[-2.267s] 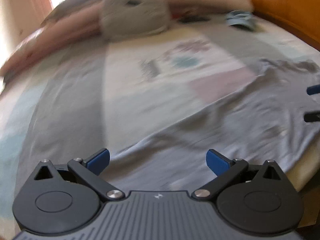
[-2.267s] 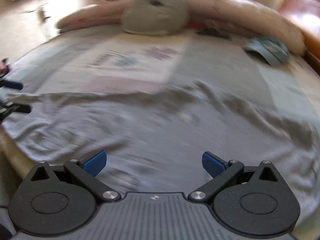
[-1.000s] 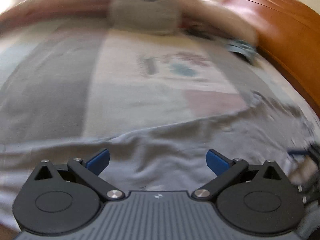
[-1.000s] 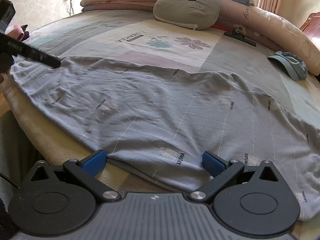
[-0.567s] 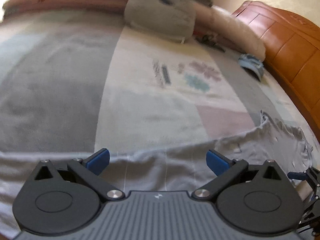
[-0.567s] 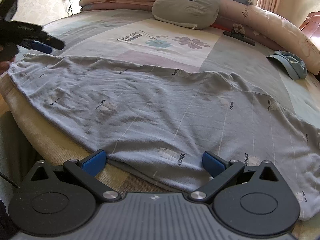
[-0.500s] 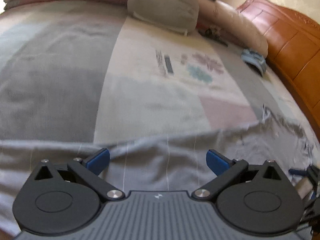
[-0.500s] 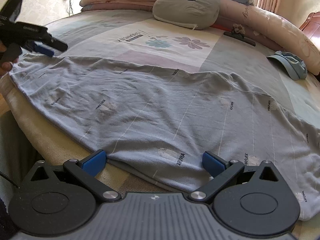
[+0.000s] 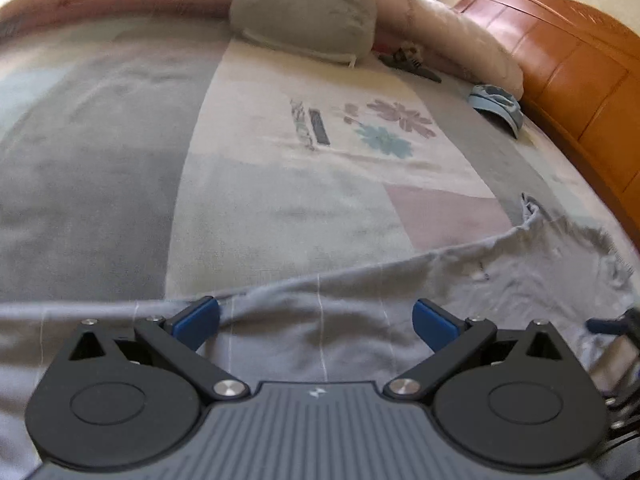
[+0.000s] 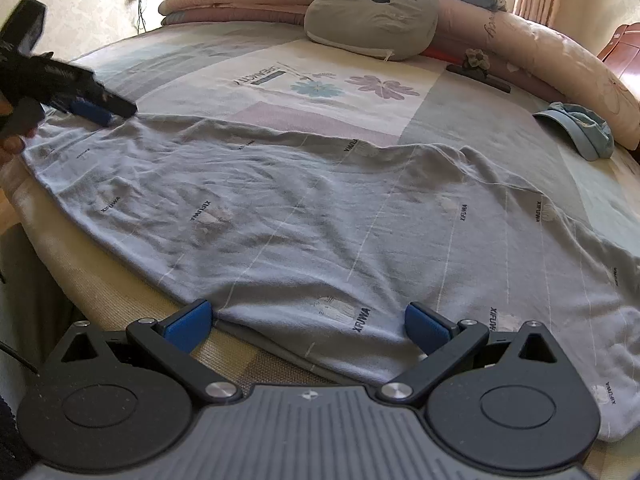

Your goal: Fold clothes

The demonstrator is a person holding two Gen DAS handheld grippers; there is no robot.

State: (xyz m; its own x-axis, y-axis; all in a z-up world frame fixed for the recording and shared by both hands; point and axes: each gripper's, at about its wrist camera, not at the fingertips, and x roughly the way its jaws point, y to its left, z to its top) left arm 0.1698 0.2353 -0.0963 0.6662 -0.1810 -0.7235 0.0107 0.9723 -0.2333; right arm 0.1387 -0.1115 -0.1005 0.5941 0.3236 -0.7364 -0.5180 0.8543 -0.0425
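A grey-blue garment (image 10: 320,216) with thin white stripes and small printed logos lies spread flat across the near part of the bed (image 10: 460,120), its lower hem running along the mattress edge. The right tool (image 10: 306,324) sits at that near hem with its blue-padded fingers (image 10: 188,326) spread wide apart, cloth lying between them but not pinched. The left tool (image 9: 316,318) hovers low over the garment's far edge at its left end; its fingers (image 9: 198,318) are also spread wide, nothing clamped. In the right wrist view the left tool (image 10: 102,110) appears at the upper left, held by a hand (image 10: 12,136), its tips close above the cloth's corner. Farther up the bed lie a grey round cushion (image 10: 372,16), rolled pink bedding (image 10: 540,56) and a light blue cap (image 10: 580,130). An orange-brown headboard (image 9: 568,80) stands at the right in the left wrist view
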